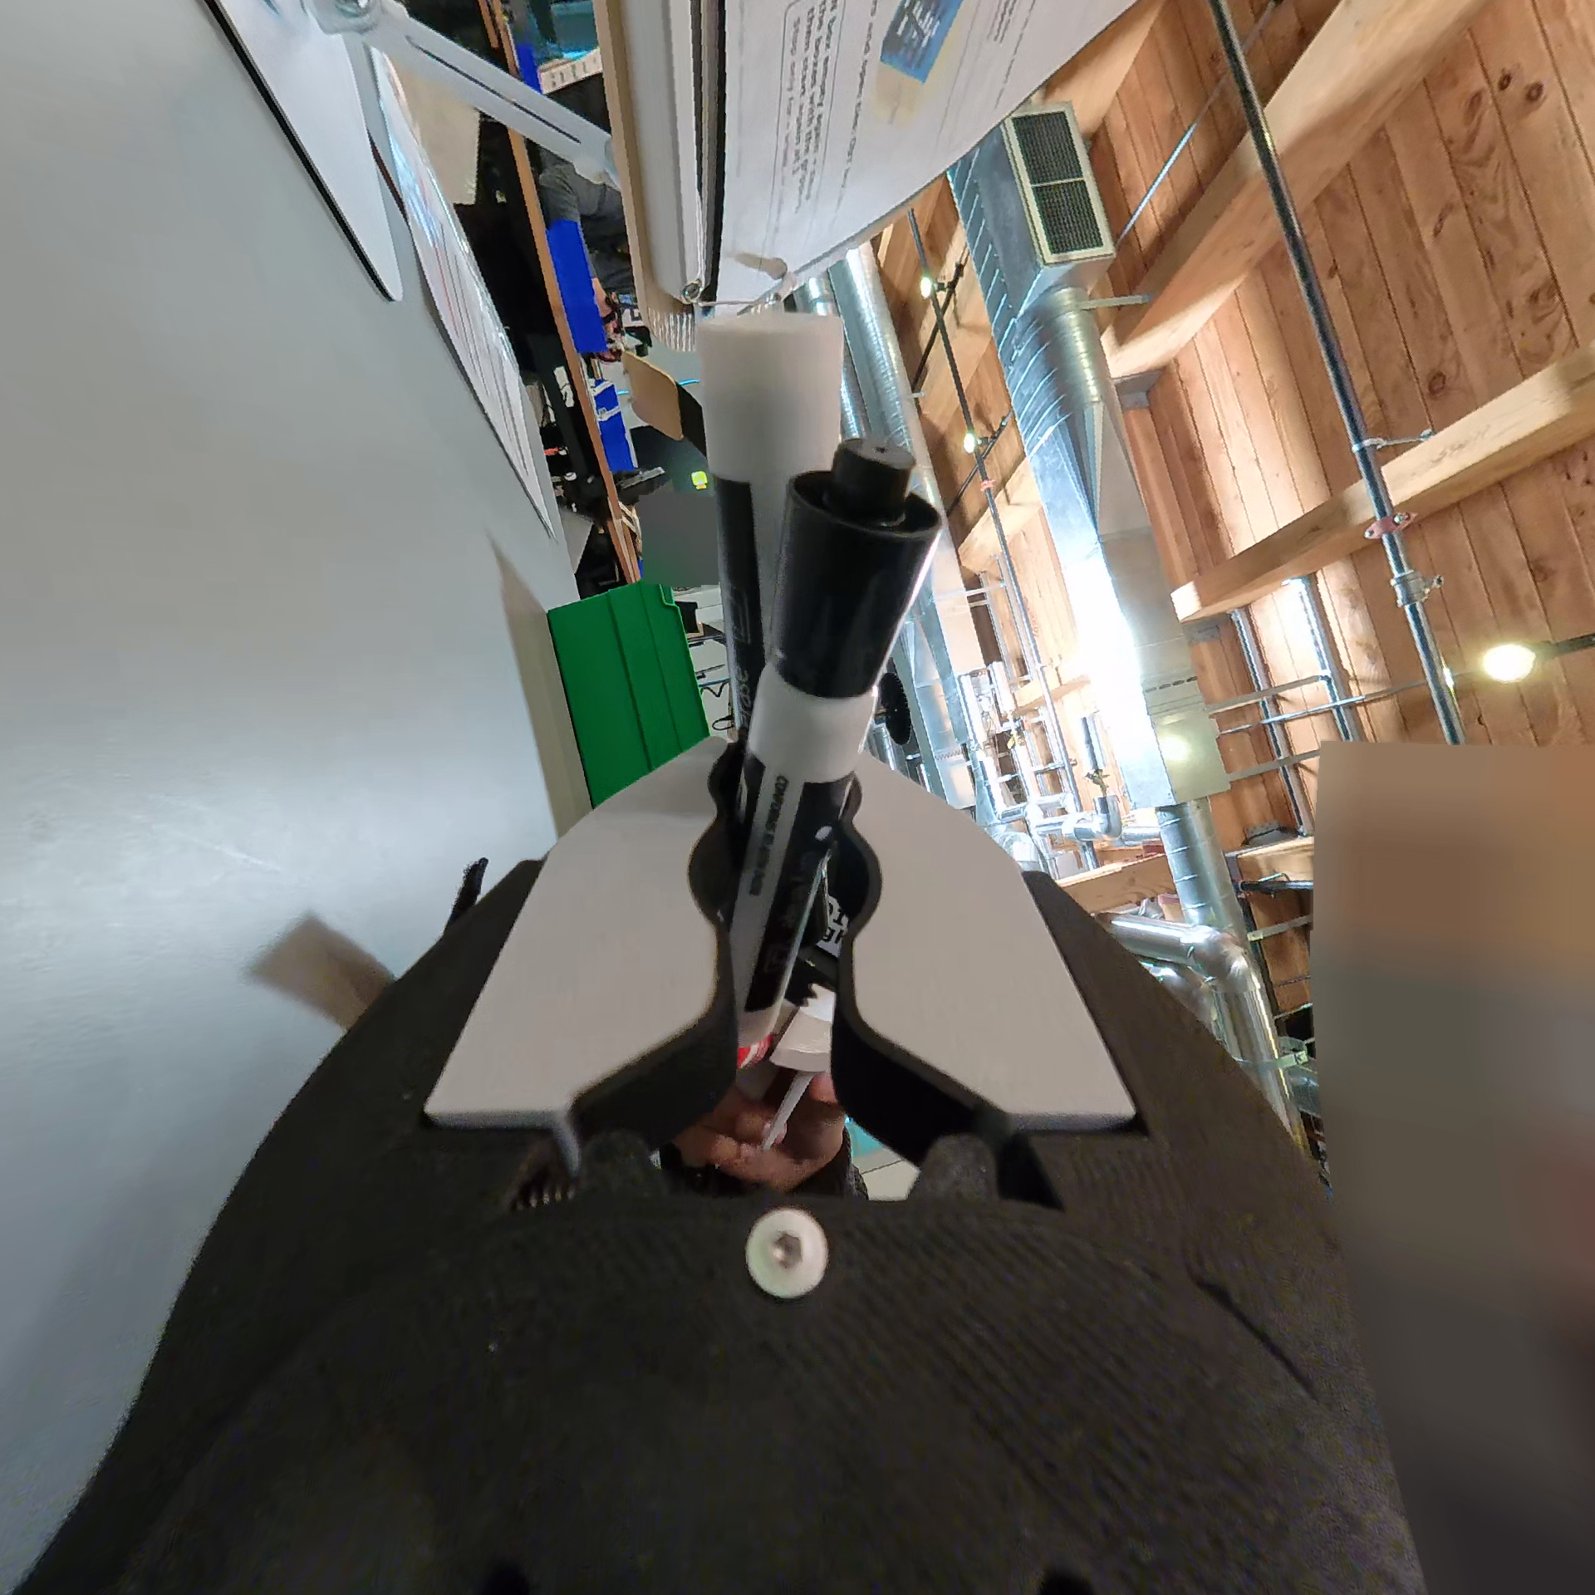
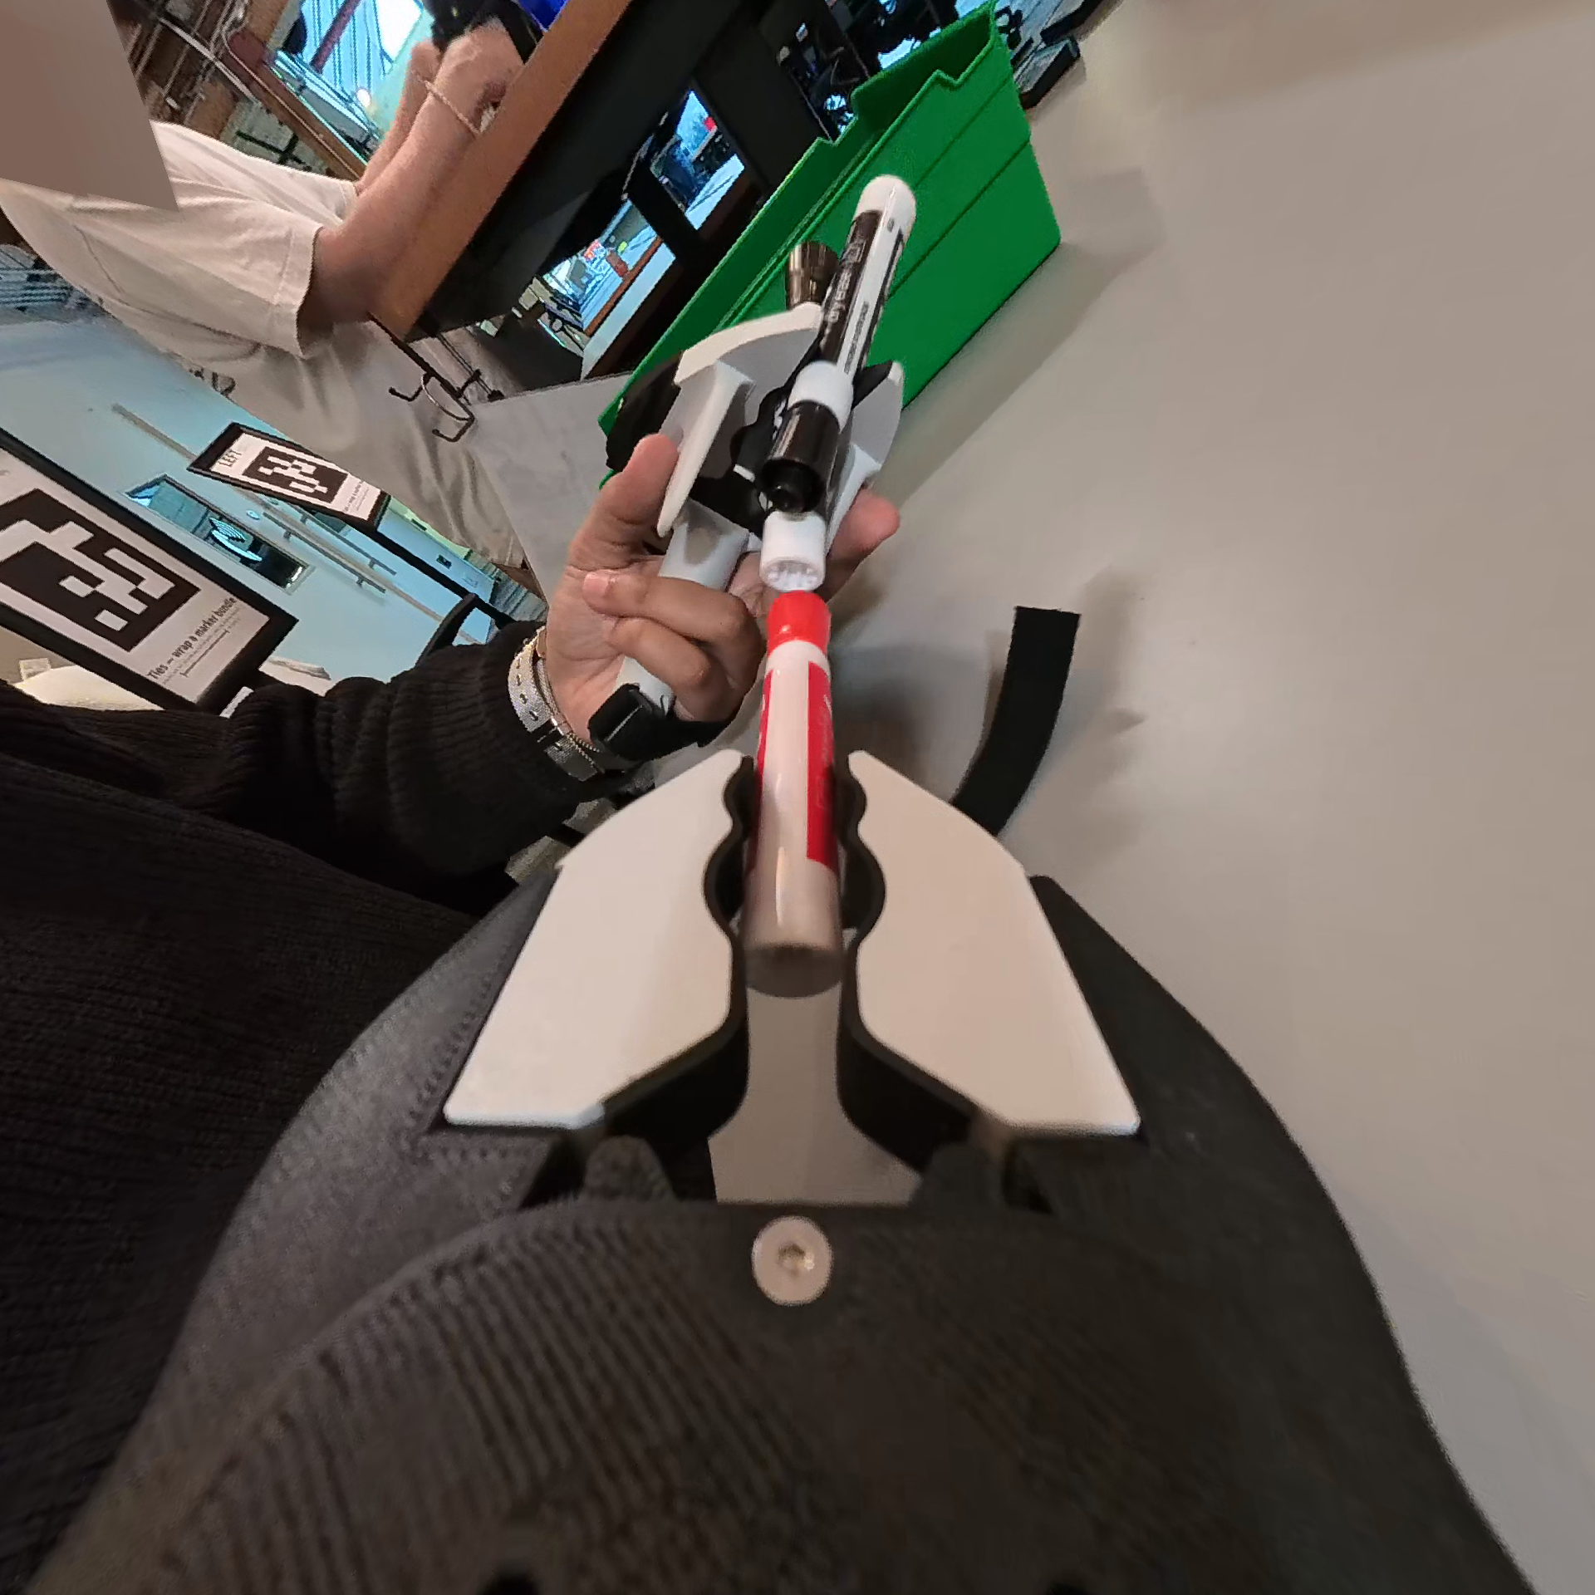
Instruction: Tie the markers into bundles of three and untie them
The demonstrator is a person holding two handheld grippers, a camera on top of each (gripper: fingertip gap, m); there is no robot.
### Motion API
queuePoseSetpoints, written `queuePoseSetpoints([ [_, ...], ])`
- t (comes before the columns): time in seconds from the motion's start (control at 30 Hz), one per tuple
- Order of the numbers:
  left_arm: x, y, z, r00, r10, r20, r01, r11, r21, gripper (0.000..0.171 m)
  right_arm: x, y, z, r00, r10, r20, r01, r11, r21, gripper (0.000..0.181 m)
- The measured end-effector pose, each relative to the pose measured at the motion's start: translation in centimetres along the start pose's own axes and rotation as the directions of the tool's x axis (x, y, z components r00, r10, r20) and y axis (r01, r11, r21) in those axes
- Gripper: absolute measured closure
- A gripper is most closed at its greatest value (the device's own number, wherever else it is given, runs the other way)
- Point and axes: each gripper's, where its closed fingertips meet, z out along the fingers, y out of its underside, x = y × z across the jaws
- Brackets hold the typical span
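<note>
Right gripper (image 2: 792, 850) clamps red marker (image 2: 794, 734), long axis running straight ahead, red cap just short of the butt ends of two black markers (image 2: 841, 345) clamped in left gripper (image 2: 798, 414) (strap (image 2: 1018, 716) lies on table (image 2: 1295, 604)). Axes nearly collinear, end to end, not yet side by side.

Left tongs (image 1: 781, 872) raised, clamped; right tongs (image 2: 794, 850) clamped, pointing at them

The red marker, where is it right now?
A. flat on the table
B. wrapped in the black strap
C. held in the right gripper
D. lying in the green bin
C: the right gripper is shut on the red marker, its red cap pointing toward the black markers in the left gripper.
</note>
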Motion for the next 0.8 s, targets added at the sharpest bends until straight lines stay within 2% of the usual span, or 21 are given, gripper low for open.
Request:
queuePoseSetpoints([
  [0.8,-0.3,0.4,0.2,1.000,-0.003,0.016,0.003,1.000,-0.020,0.151,1.3,-2.1,-1.8,0.996,0.091,0.005,-0.091,0.987,0.131,0.163],
])
